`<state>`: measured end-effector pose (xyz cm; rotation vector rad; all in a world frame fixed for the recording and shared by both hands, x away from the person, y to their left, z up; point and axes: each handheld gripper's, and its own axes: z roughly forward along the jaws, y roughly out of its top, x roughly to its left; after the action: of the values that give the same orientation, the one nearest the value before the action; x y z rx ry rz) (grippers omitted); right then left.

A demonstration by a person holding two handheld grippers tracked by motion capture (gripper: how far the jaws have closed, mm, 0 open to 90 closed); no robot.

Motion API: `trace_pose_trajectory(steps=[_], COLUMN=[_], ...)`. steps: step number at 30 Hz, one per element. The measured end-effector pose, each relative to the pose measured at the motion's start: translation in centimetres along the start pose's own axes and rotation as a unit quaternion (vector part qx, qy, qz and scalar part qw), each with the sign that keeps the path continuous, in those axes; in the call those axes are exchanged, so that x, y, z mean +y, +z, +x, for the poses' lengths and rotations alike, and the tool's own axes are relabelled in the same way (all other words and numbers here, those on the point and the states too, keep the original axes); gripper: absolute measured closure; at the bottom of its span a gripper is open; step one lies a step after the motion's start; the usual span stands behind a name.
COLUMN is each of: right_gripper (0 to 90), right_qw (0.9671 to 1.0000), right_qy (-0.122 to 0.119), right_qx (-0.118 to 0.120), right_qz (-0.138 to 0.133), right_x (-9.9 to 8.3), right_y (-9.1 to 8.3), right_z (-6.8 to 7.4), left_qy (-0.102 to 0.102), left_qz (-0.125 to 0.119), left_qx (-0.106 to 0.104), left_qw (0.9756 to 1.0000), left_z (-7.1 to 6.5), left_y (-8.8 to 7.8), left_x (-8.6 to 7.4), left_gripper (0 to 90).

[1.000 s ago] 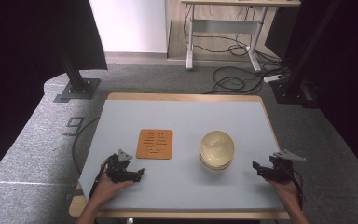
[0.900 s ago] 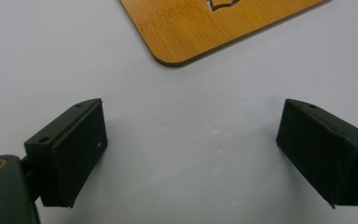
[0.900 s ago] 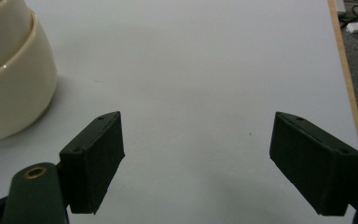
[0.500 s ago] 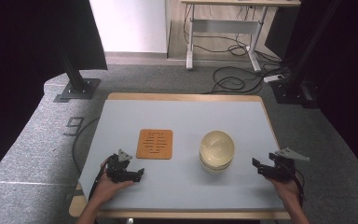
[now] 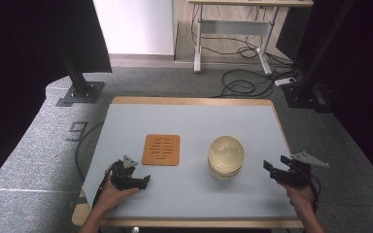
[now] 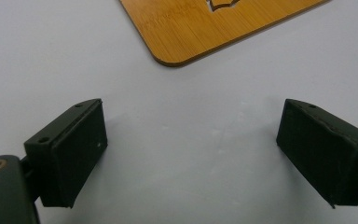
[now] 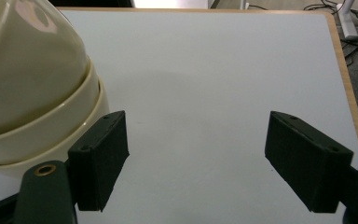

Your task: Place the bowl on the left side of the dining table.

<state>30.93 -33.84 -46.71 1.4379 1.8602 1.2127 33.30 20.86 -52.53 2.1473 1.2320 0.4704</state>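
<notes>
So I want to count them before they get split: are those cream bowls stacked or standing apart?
Stacked. The cream bowls sit nested, rims layered one over another, in the right gripper view; their exact number I cannot tell.

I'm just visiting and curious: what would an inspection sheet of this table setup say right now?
Surface: pale blue table with a wooden edge, bare apart from two things.
Job's things: stacked cream bowls, upside down; flat wooden trivet beside them.
Clutter: nothing seen.
Grippers: left gripper open near the trivet, nothing between its jaws; right gripper open beside the bowls, nothing between its jaws.
Cables: black cables lie on the floor beyond the table.
Surroundings: grey carpet, a white desk frame, black stands.
</notes>
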Motion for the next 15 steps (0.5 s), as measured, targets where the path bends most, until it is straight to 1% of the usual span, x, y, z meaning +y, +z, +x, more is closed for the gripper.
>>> trace_pose_trajectory(steps=[7, 11, 15], right_gripper=[22.2, 22.2, 22.2], right_qw=[1.0, 1.0, 0.9999], right_qy=[-0.003, -0.002, -0.007], right_qx=[-0.001, 0.004, 0.01], right_qz=[0.0, 0.002, 0.0], right_x=[0.32, 0.58, 0.98], right_y=[-0.34, -0.54, -0.79], right_z=[0.05, 0.25, 0.7], left_qy=[0.0, 0.0, 0.0], left_qz=[0.0, 0.0, 0.0], left_qx=[0.0, 0.0, 0.0], left_qw=[1.0, 1.0, 1.0], left_z=[0.01, 0.0, 0.0], left_y=[0.0, 0.0, 0.0], left_x=[0.0, 0.0, 0.0], left_gripper=[8.4, 8.5, 8.4])
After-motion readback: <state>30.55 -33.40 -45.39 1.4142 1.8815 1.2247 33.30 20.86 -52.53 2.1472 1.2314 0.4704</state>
